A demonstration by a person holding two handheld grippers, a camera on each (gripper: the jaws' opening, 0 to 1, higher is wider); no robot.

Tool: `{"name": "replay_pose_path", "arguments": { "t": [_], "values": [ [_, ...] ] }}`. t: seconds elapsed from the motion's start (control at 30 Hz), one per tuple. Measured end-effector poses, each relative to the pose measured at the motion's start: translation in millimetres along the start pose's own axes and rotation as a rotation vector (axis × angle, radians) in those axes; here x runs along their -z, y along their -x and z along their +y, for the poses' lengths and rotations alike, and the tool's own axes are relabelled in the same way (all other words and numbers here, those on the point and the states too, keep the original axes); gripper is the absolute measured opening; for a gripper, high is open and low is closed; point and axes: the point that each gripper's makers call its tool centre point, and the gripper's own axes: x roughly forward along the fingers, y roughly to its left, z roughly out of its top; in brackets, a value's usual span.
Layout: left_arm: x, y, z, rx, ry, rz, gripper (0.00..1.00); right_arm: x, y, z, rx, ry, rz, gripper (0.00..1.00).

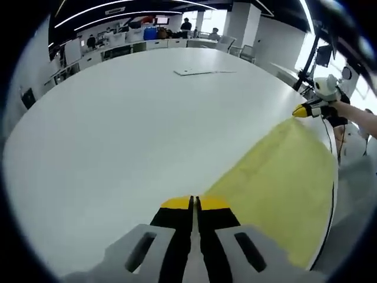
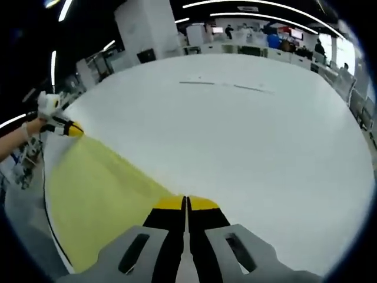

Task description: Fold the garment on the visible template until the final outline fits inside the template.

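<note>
In the left gripper view the left gripper (image 1: 194, 203) has its two yellow-tipped jaws pressed together with no gap between them, and they are closed on the near corner of the yellow garment (image 1: 277, 188), whose edge runs right into the tips. From there the cloth spreads to the right over the near right part of the white table (image 1: 129, 130), reaching the table's edge, and narrows toward a far corner. That far corner meets the yellow tips of the right gripper (image 1: 300, 111), which comes in from the right, held by a person's hand (image 1: 339, 112); its tips look closed on the corner. In the right gripper view the right gripper (image 2: 186, 202) likewise has its jaws fully together, pinching the garment's (image 2: 100, 194) corner at their tips. Here the cloth lies to the left of the jaws, along the table's (image 2: 247, 141) near left edge, flat and smooth with faint creases. Its other corner ends at the left gripper (image 2: 75, 131), which enters from the left in a hand (image 2: 32, 127). Far across the table lies a thin flat sheet (image 1: 203, 72), well apart from the garment. Beyond the table stand desks and monitors (image 2: 259, 44), with people too small to make out.
</note>
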Motion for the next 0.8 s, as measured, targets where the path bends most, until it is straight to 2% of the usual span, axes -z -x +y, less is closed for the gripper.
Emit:
{"name": "replay_pose_path", "arguments": {
  "t": [0.23,0.3,0.37,0.6,0.8],
  "values": [
    [-6.5,17.8,-3.3,-0.005,-0.008,-0.041,0.05,-6.5,16.2,11.2,-0.023,0.012,-0.044,0.03],
    [-4.6,22.4,-8.3,0.010,-0.012,-0.039,0.06,-4.7,20.8,18.5,-0.040,0.027,-0.043,0.04],
    [-2.8,28.1,-13.1,0.014,-0.020,-0.040,0.08,-4.0,26.0,20.3,-0.023,0.070,-0.051,0.08],
    [-2.7,57.3,-32.1,0.049,-0.032,-0.083,0.15,4.9,50.3,39.3,-0.053,0.100,-0.065,0.13],
    [4.7,82.4,-42.6,0.058,-0.064,-0.084,0.16,20.1,75.2,57.7,-0.093,0.160,-0.049,0.16]
  ]
}}
